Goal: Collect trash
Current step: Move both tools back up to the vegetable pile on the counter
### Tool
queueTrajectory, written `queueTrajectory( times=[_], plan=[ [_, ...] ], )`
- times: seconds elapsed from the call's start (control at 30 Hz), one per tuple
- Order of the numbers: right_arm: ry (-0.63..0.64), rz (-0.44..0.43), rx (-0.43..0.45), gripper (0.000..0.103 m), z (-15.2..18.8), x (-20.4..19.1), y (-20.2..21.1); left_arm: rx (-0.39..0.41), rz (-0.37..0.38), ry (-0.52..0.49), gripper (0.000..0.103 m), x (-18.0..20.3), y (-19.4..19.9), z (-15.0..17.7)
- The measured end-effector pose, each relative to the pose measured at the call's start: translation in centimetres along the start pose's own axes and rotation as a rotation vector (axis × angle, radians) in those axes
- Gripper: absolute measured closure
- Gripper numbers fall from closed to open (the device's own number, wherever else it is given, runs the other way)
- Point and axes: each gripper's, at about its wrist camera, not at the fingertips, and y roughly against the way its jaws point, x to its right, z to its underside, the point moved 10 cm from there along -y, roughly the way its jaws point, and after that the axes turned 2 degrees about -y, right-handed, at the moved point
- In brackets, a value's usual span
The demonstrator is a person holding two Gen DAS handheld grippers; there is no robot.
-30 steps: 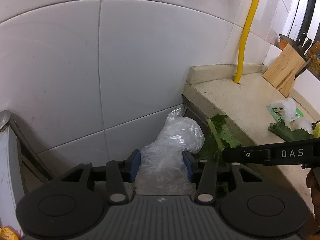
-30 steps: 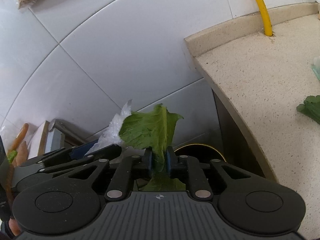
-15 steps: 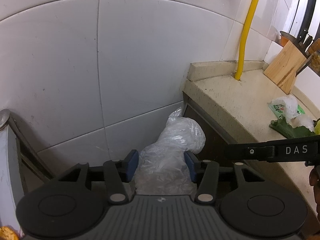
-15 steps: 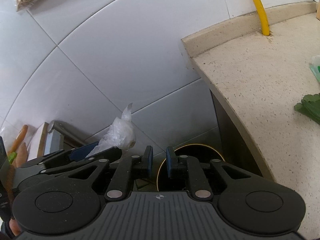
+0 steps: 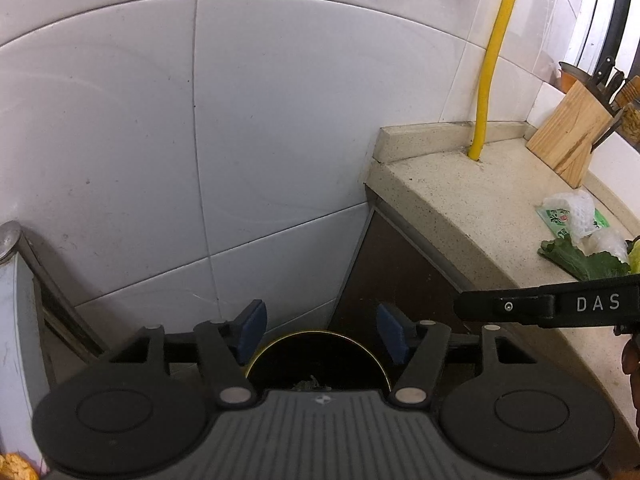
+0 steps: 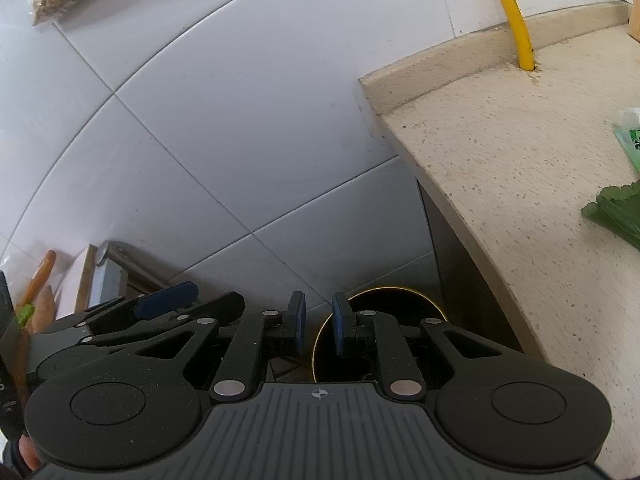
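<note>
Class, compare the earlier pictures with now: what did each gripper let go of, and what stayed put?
The left gripper opened, and its clear plastic bag is gone. The right gripper had already released its green leaf. Both hang empty over the bin. The counter scraps stayed.
</note>
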Motion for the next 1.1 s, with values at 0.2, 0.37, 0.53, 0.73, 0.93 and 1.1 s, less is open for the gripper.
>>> queueTrajectory(
  times=[0.2, 0.37, 0.53, 0.73, 0.93, 1.1],
  plan=[
    [-0.004, 0.002, 0.002, 0.081, 0.3, 0.2, 0.4, 0.001, -0.001, -0.003, 0.047, 0.0, 0.1, 0.0],
    [-0.009, 0.010, 0.010, 0.080, 0.5, 0.3, 0.8, 0.002, 0.002, -0.004, 0.047, 0.0, 0.1, -0.1],
    [-0.013, 0.021, 0.022, 0.077, 0.8, 0.5, 1.5, 0.007, -0.002, -0.013, 0.047, 0.1, 0.2, -0.1],
    [-0.026, 0.034, 0.042, 0.076, 1.2, 0.9, 2.5, 0.006, 0.005, 0.004, 0.047, -0.2, 0.2, -0.2],
    [-0.044, 0.058, 0.065, 0.073, 2.0, 1.8, 4.2, 0.013, 0.016, 0.009, 0.047, -0.2, 0.2, -0.2],
    [-0.038, 0.076, 0.090, 0.073, 2.1, 3.1, 5.8, 0.022, -0.008, -0.010, 0.047, -0.2, 0.3, -0.1]
  ],
)
